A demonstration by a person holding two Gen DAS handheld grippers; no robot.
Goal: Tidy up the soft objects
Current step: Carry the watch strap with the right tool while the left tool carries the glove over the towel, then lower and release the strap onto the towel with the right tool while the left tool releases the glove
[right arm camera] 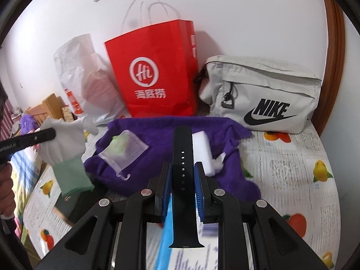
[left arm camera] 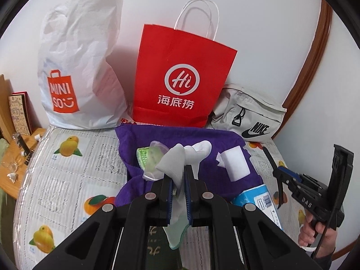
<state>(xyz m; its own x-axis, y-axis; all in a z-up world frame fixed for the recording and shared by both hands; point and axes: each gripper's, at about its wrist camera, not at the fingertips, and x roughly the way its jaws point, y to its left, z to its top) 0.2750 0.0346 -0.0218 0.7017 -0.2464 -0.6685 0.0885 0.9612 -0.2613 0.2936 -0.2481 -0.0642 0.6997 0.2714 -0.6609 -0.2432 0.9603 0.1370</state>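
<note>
1. Covering the table [left arm camera: 67,180] is a newspaper-print cloth with orange and lemon pictures, and it bears everything else.
2. A red paper bag [left arm camera: 180,76] with white handles stands upright against the wall, between a white MINISO plastic bag [left arm camera: 76,67] on its left and a grey Nike pouch [right arm camera: 265,94] on its right.
3. A purple towel [right arm camera: 171,126] lies crumpled just in front of the three bags.
4. A white sponge block [left arm camera: 235,163] rests on the towel's right part, with small white scraps beside it.
5. A sheer drawstring pouch [right arm camera: 123,150] with something green inside lies on the towel's left part.
6. A blue-and-white packet [left arm camera: 258,199] lies at the towel's near right edge.
7. The left gripper [left arm camera: 178,175] has its fingers pressed together on a grey sock with a pale green cuff [right arm camera: 65,153]; it is held up off the table, to the left of the towel, cuff hanging downward.
8. The right gripper [right arm camera: 182,180] has its fingers clamped on a black watch strap [right arm camera: 182,157], which stands upright between the blue pads above the towel's near edge, in front of the sponge block.
</note>
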